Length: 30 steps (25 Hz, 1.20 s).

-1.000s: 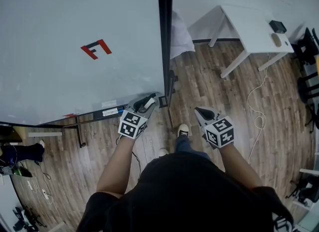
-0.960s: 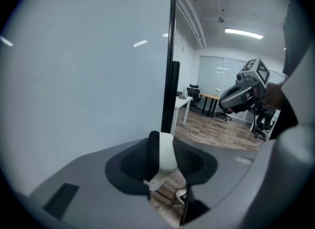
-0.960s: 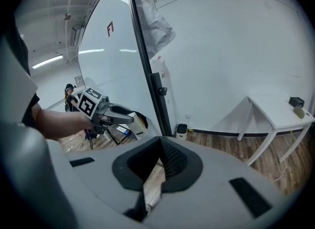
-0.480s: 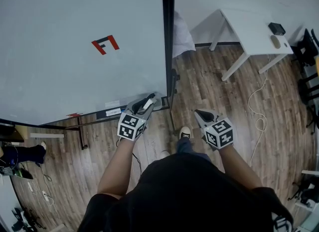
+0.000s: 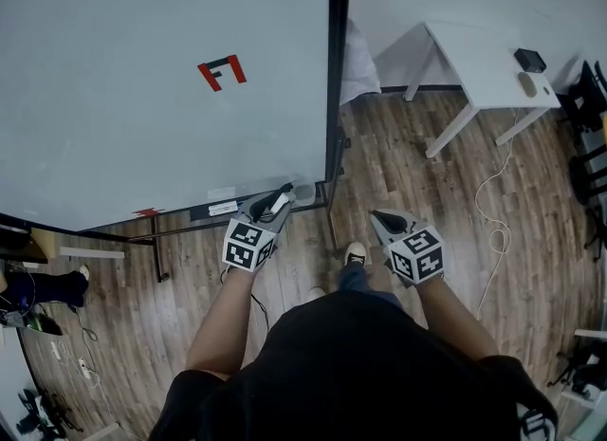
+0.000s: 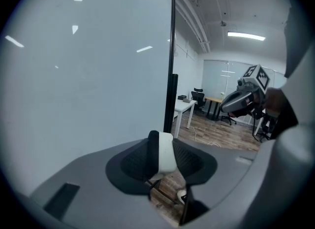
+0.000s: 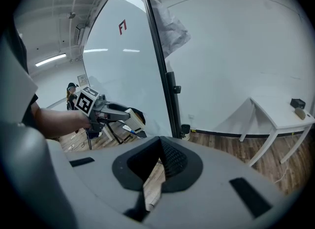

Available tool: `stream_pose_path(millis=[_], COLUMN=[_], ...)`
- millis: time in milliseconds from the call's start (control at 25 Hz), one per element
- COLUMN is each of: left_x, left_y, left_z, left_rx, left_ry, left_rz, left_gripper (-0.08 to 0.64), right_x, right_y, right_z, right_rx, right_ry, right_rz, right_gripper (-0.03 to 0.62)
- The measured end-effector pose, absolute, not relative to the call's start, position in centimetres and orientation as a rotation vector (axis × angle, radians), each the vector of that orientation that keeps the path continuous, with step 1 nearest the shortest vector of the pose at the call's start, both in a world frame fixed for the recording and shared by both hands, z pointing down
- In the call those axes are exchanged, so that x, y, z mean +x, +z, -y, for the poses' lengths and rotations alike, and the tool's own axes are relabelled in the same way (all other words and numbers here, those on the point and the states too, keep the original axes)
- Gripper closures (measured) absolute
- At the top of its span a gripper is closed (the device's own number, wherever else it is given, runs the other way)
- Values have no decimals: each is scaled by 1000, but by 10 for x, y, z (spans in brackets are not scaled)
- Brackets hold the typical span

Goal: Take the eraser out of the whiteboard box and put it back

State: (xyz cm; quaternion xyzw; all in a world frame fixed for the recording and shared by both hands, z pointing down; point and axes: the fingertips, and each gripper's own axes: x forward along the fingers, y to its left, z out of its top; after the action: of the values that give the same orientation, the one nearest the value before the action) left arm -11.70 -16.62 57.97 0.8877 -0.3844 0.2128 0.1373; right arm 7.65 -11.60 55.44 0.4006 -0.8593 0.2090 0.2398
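Observation:
My left gripper [image 5: 276, 202] is shut on the eraser [image 5: 282, 204], a white block with a black felt side, and its jaws are still closing tighter. In the left gripper view the eraser [image 6: 165, 153] stands upright between the dark pads. It hangs just in front of the whiteboard's [image 5: 142, 117] bottom ledge [image 5: 216, 210], near the black frame post [image 5: 338, 69]. My right gripper [image 5: 383, 218] is over the wooden floor to the right, shut and empty. Its pads [image 7: 170, 160] meet at the tip. From there I see the left gripper [image 7: 129, 115] with the eraser [image 7: 136, 117].
A white table [image 5: 479, 55] with a black device and a small object stands at the far right. A pale cable [image 5: 493, 188] trails over the floor. The person's shoe [image 5: 353, 254] is between the grippers. The whiteboard's stand legs [image 5: 152, 249] reach out at the lower left.
The left gripper with the eraser has drifted a little left along the board's lower edge, away from the frame post. The right gripper has barely moved.

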Motion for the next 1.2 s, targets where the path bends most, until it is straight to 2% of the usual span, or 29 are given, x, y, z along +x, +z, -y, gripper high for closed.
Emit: stream_pose_path(millis=[1200], left_x=[-154], left_y=[591], left_z=[105], left_rx=[2537], left_ry=[641], left_rz=[1140], left_gripper=[405], right_x=[49], right_y=[558], right_z=[77], right_rx=[1059], right_ry=[547], right_rz=[2356], right_gripper=[597])
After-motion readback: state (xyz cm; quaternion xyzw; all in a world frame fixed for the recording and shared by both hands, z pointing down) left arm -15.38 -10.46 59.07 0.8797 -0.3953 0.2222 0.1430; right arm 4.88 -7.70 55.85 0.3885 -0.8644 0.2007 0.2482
